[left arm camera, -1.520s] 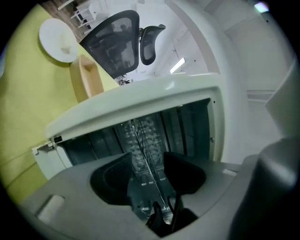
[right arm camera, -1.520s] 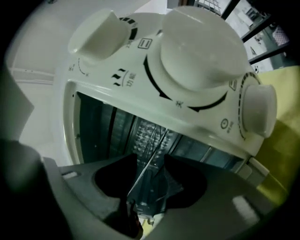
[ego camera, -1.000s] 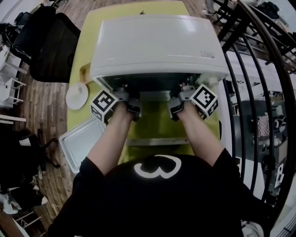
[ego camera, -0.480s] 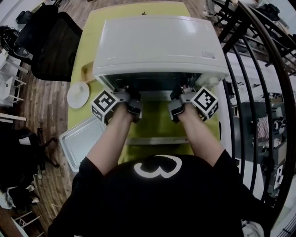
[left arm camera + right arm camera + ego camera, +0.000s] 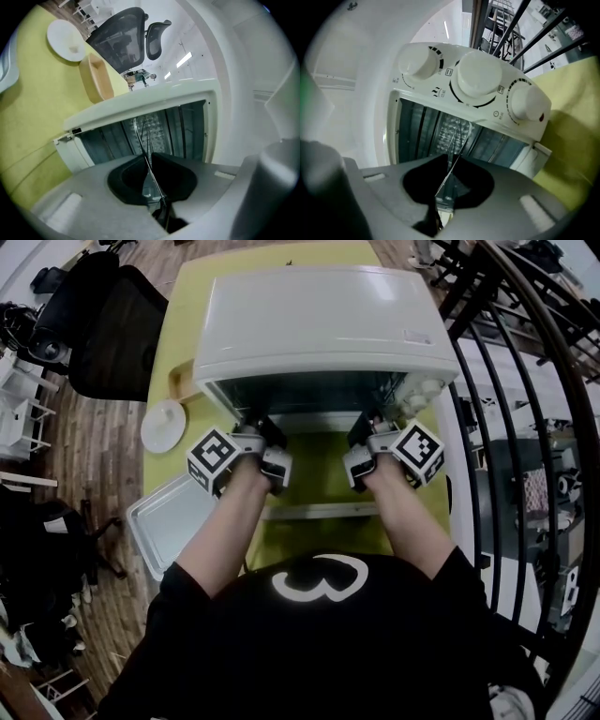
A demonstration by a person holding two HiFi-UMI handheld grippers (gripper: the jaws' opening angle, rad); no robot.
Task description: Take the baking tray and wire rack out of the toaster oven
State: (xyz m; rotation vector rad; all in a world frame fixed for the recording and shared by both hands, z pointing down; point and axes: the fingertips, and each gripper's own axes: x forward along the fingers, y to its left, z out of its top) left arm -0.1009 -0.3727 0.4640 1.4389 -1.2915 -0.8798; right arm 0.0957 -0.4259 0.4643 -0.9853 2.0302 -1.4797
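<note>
The toaster oven [image 5: 319, 320] is coloured white, the table [image 5: 178, 338] yellow-green, the wire rack [image 5: 146, 160] silver; black-and-white square markers are borne by the left gripper [image 5: 255, 427] and right gripper [image 5: 366, 427].

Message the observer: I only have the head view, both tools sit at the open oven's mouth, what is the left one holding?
Observer: The left tool is shut on one thin wire of the rack.
Operator: And the right one?
Observer: The right tool is shut on a rack wire too.
Operator: Is the rack out?
Observer: No. In both gripper views its wires run from the pads back into the oven.
</note>
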